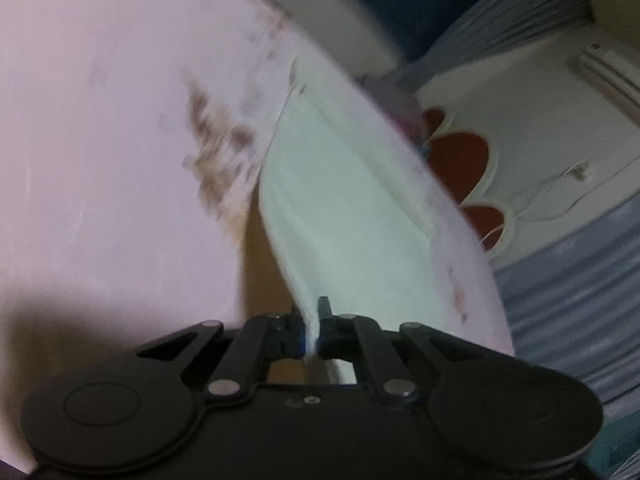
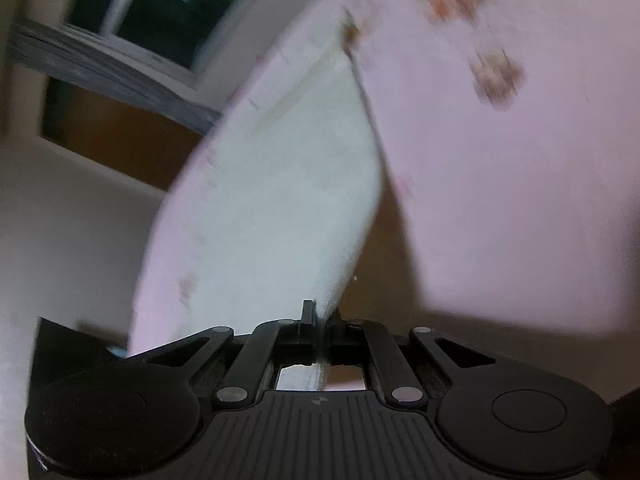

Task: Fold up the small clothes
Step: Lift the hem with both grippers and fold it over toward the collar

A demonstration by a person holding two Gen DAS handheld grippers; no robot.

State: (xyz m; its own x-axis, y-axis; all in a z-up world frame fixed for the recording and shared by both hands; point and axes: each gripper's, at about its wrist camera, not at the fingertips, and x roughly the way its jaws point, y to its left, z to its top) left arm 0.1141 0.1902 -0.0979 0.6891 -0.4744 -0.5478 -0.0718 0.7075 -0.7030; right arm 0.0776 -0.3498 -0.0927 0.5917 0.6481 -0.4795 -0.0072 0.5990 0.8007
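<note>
A small pale white garment point(image 1: 332, 200) lies on a pink cloth-covered surface point(image 1: 100, 140), with one edge lifted toward the camera. My left gripper point(image 1: 313, 322) is shut on that white fabric, which runs up between its black fingers. In the right wrist view the same white garment point(image 2: 288, 200) rises from the pink surface point(image 2: 500, 180) into my right gripper point(image 2: 322, 320), which is shut on its edge. Both views are blurred. Brown printed marks point(image 1: 216, 148) dot the pink cloth beside the garment.
A white cloth with red scalloped openings point(image 1: 464, 160) and grey-blue striped fabric point(image 1: 572, 280) lie to the right in the left wrist view. A dark window point(image 2: 176, 12) and a beige wall point(image 2: 68, 208) show at the left of the right wrist view.
</note>
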